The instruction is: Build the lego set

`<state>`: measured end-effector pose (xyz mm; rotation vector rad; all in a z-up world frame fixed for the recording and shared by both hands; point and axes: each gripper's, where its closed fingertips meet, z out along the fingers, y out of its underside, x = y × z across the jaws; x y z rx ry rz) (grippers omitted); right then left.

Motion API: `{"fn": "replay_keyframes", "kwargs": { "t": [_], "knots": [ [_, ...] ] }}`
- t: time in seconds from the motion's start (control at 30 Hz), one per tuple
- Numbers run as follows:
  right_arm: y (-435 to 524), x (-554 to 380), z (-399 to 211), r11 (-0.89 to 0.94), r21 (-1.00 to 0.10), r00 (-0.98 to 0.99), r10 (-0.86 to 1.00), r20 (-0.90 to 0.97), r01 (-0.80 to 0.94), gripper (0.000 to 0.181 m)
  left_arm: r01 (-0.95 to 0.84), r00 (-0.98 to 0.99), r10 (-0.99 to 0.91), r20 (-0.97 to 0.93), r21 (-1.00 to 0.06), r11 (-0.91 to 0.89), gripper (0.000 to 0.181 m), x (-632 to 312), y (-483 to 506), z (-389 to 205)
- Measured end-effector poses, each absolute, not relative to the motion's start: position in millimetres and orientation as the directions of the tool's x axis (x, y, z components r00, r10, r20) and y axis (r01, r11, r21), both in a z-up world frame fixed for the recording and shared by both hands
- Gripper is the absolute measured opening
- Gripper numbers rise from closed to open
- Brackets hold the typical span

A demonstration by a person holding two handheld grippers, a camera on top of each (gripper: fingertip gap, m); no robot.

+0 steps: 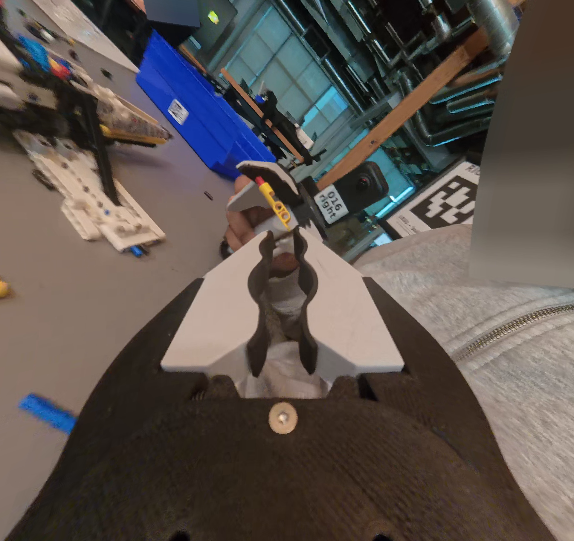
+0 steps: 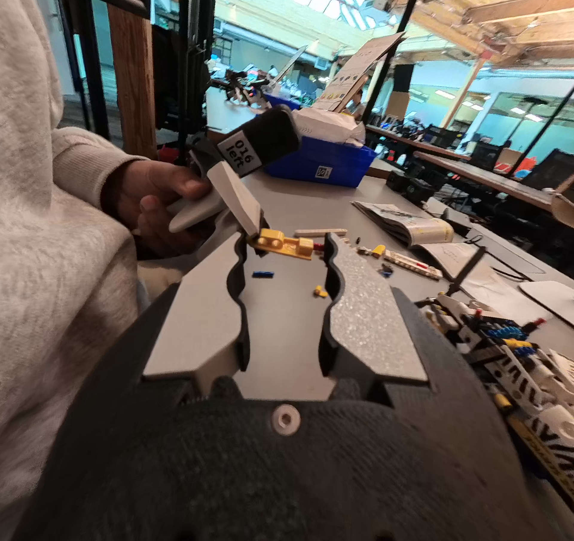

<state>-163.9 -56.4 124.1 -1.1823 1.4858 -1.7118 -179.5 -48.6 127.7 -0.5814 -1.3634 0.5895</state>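
Holding a yellow piece [image 2: 279,243] up off the grey table [image 2: 310,203], my right tongs [image 2: 284,242] pinch it lengthwise: the fingers stand wide apart and the piece spans the gap between their tips. A short red pin [image 2: 317,245] sticks out of one end and meets the finger on that side. The other end, the one with two round holes, sits by the opposite tip.

My left tongs [image 1: 283,233] are nearly pressed together, with only a narrow slit between the tips. Those tips are right at the holed end of the yellow piece. From the right wrist view one grey finger [image 2: 239,203] comes down onto that end, touching it. I cannot tell whether the left tongs actually grip the piece or just rest against it. My left hand [image 2: 161,197] wraps the handle, close to my grey sweatshirt [image 2: 46,215].

Below the held piece, loose on the table, lie a small blue piece [image 2: 263,274] and a small yellow piece [image 2: 320,291], a little apart from each other. A white beam [image 2: 320,232] lies farther off, just beyond my right fingertips. The half-built model [image 2: 497,349], white, black and yellow, lies on the table to my right, well apart from the held piece. An open booklet [image 2: 403,225] lies beyond it, and a blue bin [image 2: 320,162] stands at the far side of the table
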Motion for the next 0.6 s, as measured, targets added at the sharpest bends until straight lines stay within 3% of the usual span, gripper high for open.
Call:
{"fn": "replay_keyframes", "kwargs": {
  "t": [0.17, 0.27, 0.4, 0.5, 0.6],
  "knots": [
    [-87, -201, 130, -0.233, -0.962, -0.623, -0.735, 0.268, -0.139, 0.049, -0.048, -0.147, 0.826, 0.544, -0.838, 0.544, 0.013, -157, -99, 116],
    [-112, -243, 136, -0.262, -0.946, -0.787, -0.536, 0.305, -0.188, 0.049, 0.055, -0.331, 0.882, 0.336, -0.926, 0.374, 0.015, -145, -132, 104],
    [-122, -288, 155, -0.309, -0.949, -0.911, -0.369, 0.184, -0.067, 0.049, 0.125, -0.441, 0.894, 0.071, -0.982, 0.140, 0.014, -143, -159, 105],
    [-128, -311, 160, -0.311, -0.950, -0.948, -0.302, 0.100, -0.001, 0.047, 0.019, -0.457, 0.889, 0.016, -0.999, 0.028, 0.007, -144, -165, 124],
    [-133, -326, 160, -0.323, -0.944, -0.975, -0.182, 0.124, -0.060, 0.049, -0.071, -0.424, 0.903, 0.070, -0.996, 0.044, 0.007, -138, -164, 132]
  ]
}}
